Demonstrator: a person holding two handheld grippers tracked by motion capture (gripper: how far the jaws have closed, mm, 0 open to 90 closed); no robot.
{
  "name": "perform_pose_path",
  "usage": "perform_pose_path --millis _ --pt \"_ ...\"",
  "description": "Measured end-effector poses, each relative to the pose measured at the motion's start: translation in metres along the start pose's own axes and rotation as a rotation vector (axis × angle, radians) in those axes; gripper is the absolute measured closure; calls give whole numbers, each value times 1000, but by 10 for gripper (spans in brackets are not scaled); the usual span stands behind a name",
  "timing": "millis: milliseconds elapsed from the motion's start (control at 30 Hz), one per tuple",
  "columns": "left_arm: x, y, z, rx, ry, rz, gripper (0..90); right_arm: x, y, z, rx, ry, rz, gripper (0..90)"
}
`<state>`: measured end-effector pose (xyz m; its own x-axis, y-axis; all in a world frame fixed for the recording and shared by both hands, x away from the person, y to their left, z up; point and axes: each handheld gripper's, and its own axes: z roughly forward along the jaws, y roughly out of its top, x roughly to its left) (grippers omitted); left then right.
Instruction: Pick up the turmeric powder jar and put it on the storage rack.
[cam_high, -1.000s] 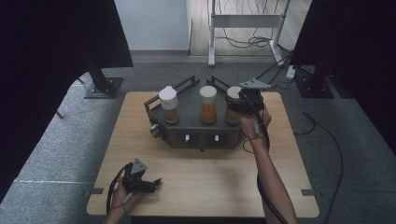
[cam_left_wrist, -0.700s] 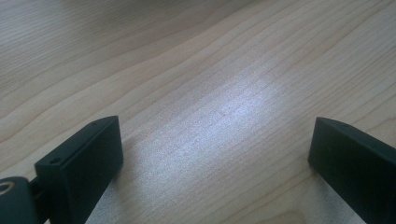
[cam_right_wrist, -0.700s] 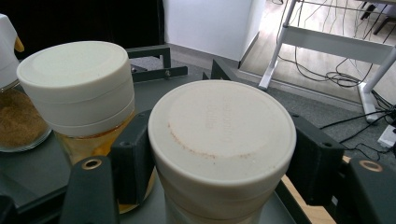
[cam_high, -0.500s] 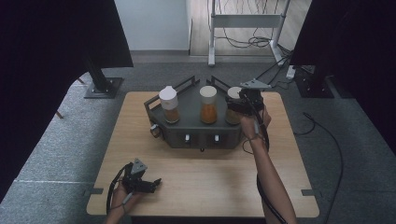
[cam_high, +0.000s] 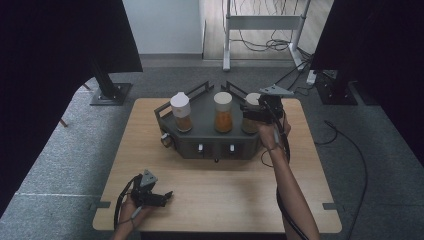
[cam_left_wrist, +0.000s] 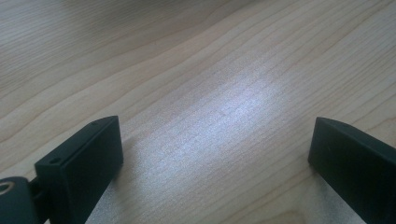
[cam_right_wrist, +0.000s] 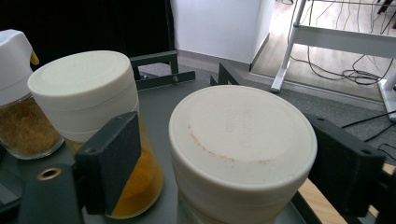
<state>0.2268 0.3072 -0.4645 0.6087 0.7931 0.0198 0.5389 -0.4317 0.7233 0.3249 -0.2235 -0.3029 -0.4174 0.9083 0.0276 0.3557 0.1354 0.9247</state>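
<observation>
- 2 widely spread jaws on the left gripper (cam_high: 165, 196), nothing between them but bare wood; parked low at the near left corner of the table (cam_high: 225, 210), well apart from the work and seemingly idle.
- Farther in, mid-table: a grey rack (cam_high: 200, 137) with knobs on its near face and 3 lidded jars standing upright in it, side by side.
- At the rack's right end: the right jar (cam_right_wrist: 243, 135), cream lid, upright and seated on the rack floor, just beside the middle jar (cam_high: 223, 112) with its orange contents.
- Around that right jar's lid: the right gripper (cam_high: 250, 114), reached in from the right by the right hand (cam_high: 274, 132). Jaws just been opening, now parted with the lid between them; a clear gap on the side toward the middle jar, the other jaw close to or barely at the lid's rim. No pinch, judging by that gap.
- At the rack's left end: the left jar (cam_high: 181, 112), white spouted cap, brown granules inside, untouched.
- Judged done: all 3 jars in place in the rack, the right one let go and standing by itself.
- Judged left: drawing the right gripper back clear of the lid without nudging it, or closing again if the jar is to be lifted; cannot tell which.
</observation>
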Motion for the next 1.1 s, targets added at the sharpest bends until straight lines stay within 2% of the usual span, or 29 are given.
perform_pose_path --millis 600,867,1100 --pt "0 0 0 0 -2 1 28 6 1 -16 -19 -19 -42 141" --pt "0 0 0 0 -2 1 28 12 -3 -33 -40 -22 -83 143" --pt "0 0 0 -1 -2 -2 28 16 -8 -49 -61 -8 -97 143"
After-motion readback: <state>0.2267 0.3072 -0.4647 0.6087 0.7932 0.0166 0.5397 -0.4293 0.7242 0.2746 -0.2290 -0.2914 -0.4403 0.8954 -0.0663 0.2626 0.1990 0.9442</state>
